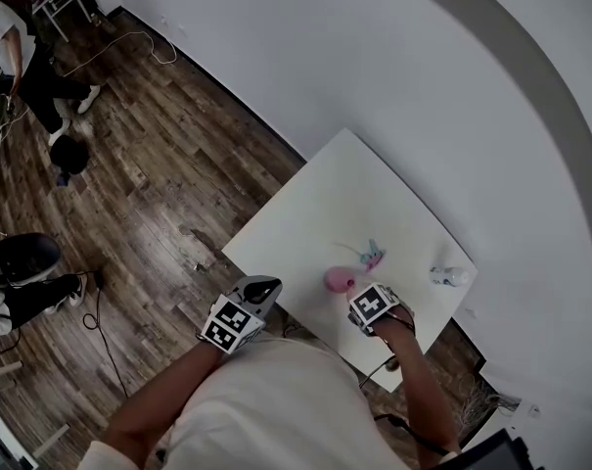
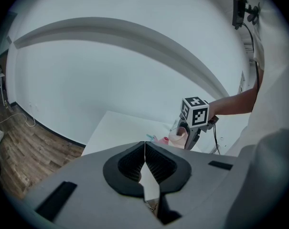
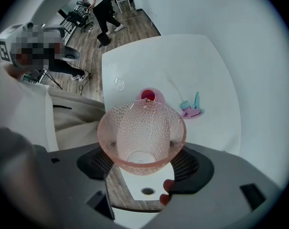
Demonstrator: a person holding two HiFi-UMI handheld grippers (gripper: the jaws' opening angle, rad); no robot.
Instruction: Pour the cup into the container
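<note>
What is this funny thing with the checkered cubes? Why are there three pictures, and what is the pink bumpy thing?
It is not a machine on its own. A person holds a pair of tongs in each hand, and the cubes with square patterns are part of them. One picture comes from a camera on the person's head, looking down at the white table. The other two come from cameras that ride on the tongs. The left tongs are closed and hold nothing. The right tongs grip a pink bumpy cup, tipped towards a small pink container with something red inside. A little pink and teal object and a small clear object also lie on the table.
</note>
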